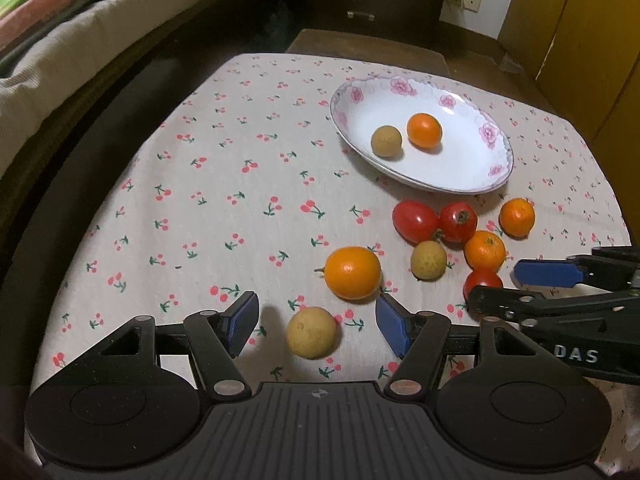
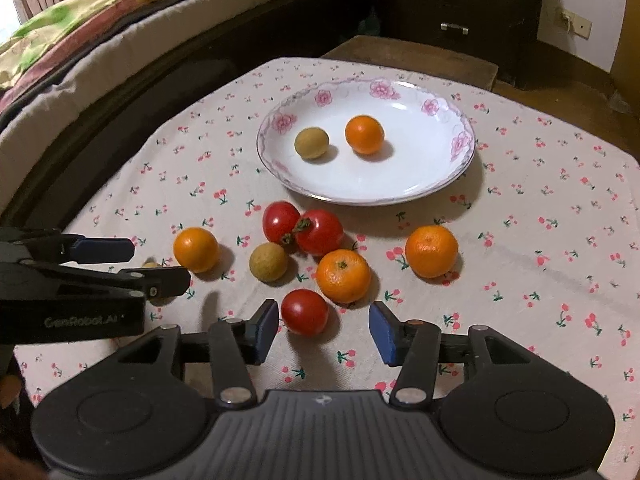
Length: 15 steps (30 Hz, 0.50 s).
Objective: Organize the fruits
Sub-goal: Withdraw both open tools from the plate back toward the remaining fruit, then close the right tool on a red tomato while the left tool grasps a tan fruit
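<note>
Your left hand-held gripper [image 1: 316,322] stands open, nothing gripped, its blue pads [image 1: 394,330] on either side of a tan longan [image 1: 311,333] that lies on the desk [image 1: 200,200] untouched. Just beyond it sits a small orange [image 1: 352,273].

Your right hand-held gripper [image 2: 323,324] is also parted and empty; a red tomato [image 2: 305,312] lies close to its left pad [image 2: 266,326], though you cannot tell whether they touch, with clear space on the tomato's other side.

Past that tomato the loose fruit clusters on the cherry-print cloth [image 2: 520,240]: a second orange [image 2: 343,276], a second longan [image 2: 268,262], two more tomatoes [image 2: 319,232] touching each other, a third orange [image 2: 196,249] to the left and a fourth orange [image 2: 431,251] apart to the right.

Farther out, the white flowered plate [image 2: 400,184] holds one longan [image 2: 311,143] and one orange [image 2: 364,135], side by side but apart.

A bed [image 2: 100,40] runs along the left, and a dark drawer chest [image 2: 456,4] stands behind the desk.
</note>
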Tool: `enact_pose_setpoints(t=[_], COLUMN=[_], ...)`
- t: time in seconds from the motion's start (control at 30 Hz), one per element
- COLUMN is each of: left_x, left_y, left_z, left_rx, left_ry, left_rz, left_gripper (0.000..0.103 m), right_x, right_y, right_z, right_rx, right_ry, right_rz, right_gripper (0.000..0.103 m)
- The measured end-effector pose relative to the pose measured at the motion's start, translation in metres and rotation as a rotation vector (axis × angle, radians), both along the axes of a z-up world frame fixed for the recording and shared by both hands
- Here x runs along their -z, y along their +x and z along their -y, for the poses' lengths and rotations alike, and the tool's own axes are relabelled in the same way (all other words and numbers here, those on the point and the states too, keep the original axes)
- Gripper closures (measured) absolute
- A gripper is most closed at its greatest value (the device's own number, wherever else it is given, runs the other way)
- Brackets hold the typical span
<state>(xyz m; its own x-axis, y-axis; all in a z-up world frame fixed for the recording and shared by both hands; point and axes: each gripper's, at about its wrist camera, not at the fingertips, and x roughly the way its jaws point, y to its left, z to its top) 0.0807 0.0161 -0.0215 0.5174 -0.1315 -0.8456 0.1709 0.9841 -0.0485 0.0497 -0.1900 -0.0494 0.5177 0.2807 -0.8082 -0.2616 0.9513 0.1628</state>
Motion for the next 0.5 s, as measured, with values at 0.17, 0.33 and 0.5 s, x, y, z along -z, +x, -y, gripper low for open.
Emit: enact_pose_setpoints(t=[0.17,0.33,0.5], left_x=[0.0034,0.0068,0.0104], left_y=[-0.0010,-0.0021,-0.0024], left_z=[0.0046,0.0019,-0.0008], left_rx=[0.019,0.012,0.010], left_ry=[0.013,0.022,0.031], left_rz=[-0.004,-0.010,-0.019], left_gripper=[0.031,0.031,0.031], right_x=[0.0046,0.0060,0.0069], right_y=[0.0030,0.0040,0.0048], right_z=[-0.0046,-0.0078,-0.0102], right_rx=[-0.017,-0.030,-0.039], right_ry=[-0.008,-0.016,-0.022], right_rz=[-0.006,-0.006,-0.002], right_gripper=[0.053,0.053,0.053])
